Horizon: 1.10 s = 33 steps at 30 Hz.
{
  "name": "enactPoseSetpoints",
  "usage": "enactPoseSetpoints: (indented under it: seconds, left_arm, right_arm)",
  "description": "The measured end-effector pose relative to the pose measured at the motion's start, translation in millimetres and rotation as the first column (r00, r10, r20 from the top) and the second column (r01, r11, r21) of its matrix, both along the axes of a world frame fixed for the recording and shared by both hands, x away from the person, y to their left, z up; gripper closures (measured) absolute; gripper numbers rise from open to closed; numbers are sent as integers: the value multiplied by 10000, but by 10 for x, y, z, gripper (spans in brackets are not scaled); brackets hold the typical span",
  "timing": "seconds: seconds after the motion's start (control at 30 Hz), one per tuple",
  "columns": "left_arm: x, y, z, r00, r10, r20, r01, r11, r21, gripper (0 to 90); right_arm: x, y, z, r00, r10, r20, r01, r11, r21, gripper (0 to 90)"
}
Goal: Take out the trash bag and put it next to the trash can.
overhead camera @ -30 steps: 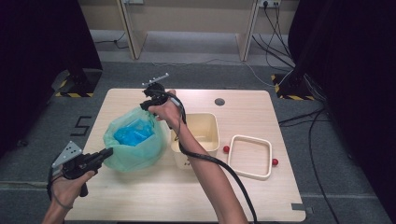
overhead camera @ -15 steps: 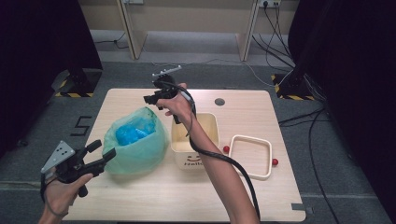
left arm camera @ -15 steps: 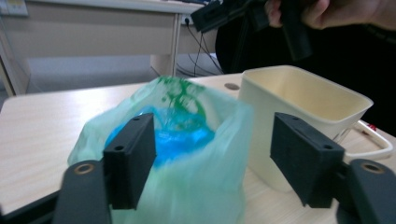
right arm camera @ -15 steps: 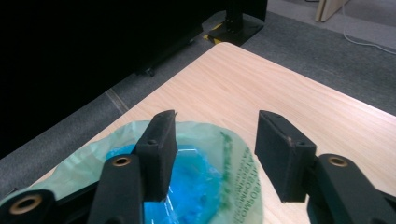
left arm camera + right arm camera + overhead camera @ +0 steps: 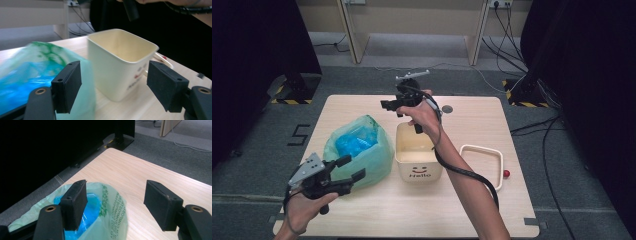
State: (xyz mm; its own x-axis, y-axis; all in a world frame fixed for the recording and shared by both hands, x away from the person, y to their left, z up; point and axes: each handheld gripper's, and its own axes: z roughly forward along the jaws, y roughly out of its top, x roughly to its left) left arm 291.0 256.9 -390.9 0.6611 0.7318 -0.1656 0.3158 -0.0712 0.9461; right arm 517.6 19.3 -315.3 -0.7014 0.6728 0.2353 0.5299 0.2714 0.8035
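- The left gripper (image 5: pixel 346 172) is held in the air at the near left of the table (image 5: pixel 362 210), its jaws wide apart with nothing pinched between them; they have just been opening.
- It points at the green bag (image 5: pixel 362 150) from just beside the bag's near side; from above, one jaw tip overlaps the bag's edge, but whether it touches I cannot tell.
- In the left gripper view the bag (image 5: pixel 37 67) sits behind the left jaw and the cream tub (image 5: pixel 117 62) shows between the jaws, farther off.
- The right gripper (image 5: pixel 393 106) hangs over the far side of the table, beyond the tub (image 5: pixel 418 155), jaws spread and empty; they too have just been opening.
- In the right gripper view the bag (image 5: pixel 107 205) lies below the jaws, well clear of both pads.
- The bag stands on the table left of the tub, just beside it, its mouth open with something blue (image 5: pixel 354 142) inside.
- A white tray (image 5: pixel 484 162) lies right of the tub.
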Motion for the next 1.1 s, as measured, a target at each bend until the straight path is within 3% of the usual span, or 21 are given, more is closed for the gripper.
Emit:
enactPoseSetpoints:
  seconds: [0.13,0.5,0.63,0.73,0.9,1.1]
  left_arm:
    - [30,-172,-80,9990,-379,-233,382,9992,116,216]
    - [101,-477,-313,9936,-923,-656,902,9953,-345,158]
    - [114,-549,-383,9919,-1108,-625,1083,9933,-410,154]
    - [141,-590,-450,9935,-1086,-336,1081,9940,-161,153]
    - [148,-667,-574,9926,-1146,-412,1151,9933,91,153]
    - [119,-714,-711,9940,-1080,-186,1092,9901,879,154]
  right_arm:
    - [-37,-218,9,9996,-266,-13,267,9994,226,306]
    - [-118,-824,-105,9951,-970,-180,982,9909,919,249]
    - [-149,-1024,-122,9919,-1244,-261,1266,9852,1153,240]
    - [-192,-1158,-138,9905,-1352,-270,1376,9820,1293,231]
    - [-294,-1356,-157,9885,-1506,-147,1512,9802,1278,216]
    - [-387,-1543,-236,9846,-1744,84,1719,9766,1290,208]
